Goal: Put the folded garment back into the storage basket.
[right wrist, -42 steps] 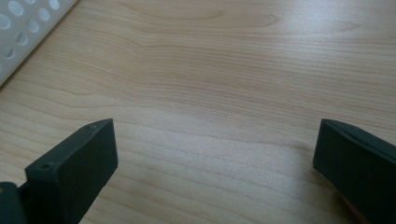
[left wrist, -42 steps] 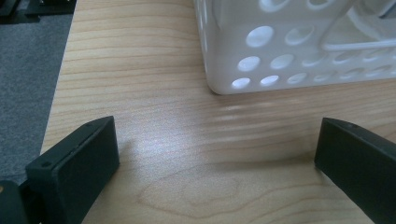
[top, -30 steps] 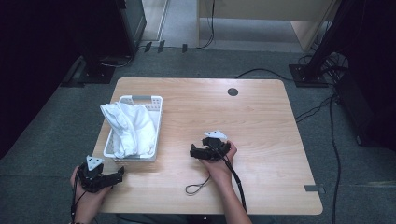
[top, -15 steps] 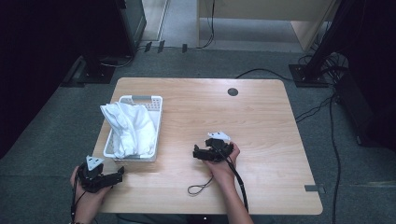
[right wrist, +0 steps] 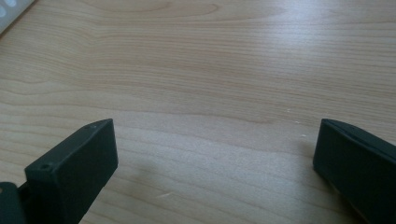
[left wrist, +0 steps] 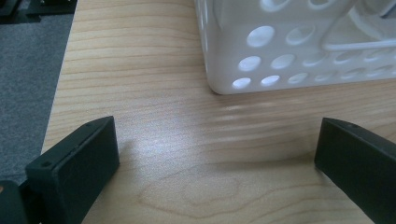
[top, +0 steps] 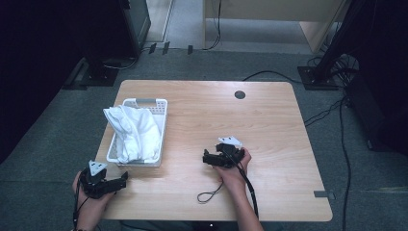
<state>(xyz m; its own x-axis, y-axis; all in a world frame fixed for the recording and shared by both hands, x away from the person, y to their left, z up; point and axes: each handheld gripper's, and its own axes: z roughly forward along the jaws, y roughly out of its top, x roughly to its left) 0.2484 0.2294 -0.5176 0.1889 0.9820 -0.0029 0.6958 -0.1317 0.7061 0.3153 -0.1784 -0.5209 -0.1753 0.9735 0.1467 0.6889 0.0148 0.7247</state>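
So the white basket [top: 161, 126] sits on the left part of the wooden table [top: 269, 115], with a bundle of white cloth [top: 132, 130] piled in it and spilling over the rim. The left gripper [top: 120, 182] is at the table's near left corner, jaws spread wide with nothing between them, the basket's corner just ahead. The right gripper [top: 207, 158] hovers mid-table, jaws also wide apart over bare wood. A black cable [top: 211, 192] loops beside the right hand [top: 233, 171].
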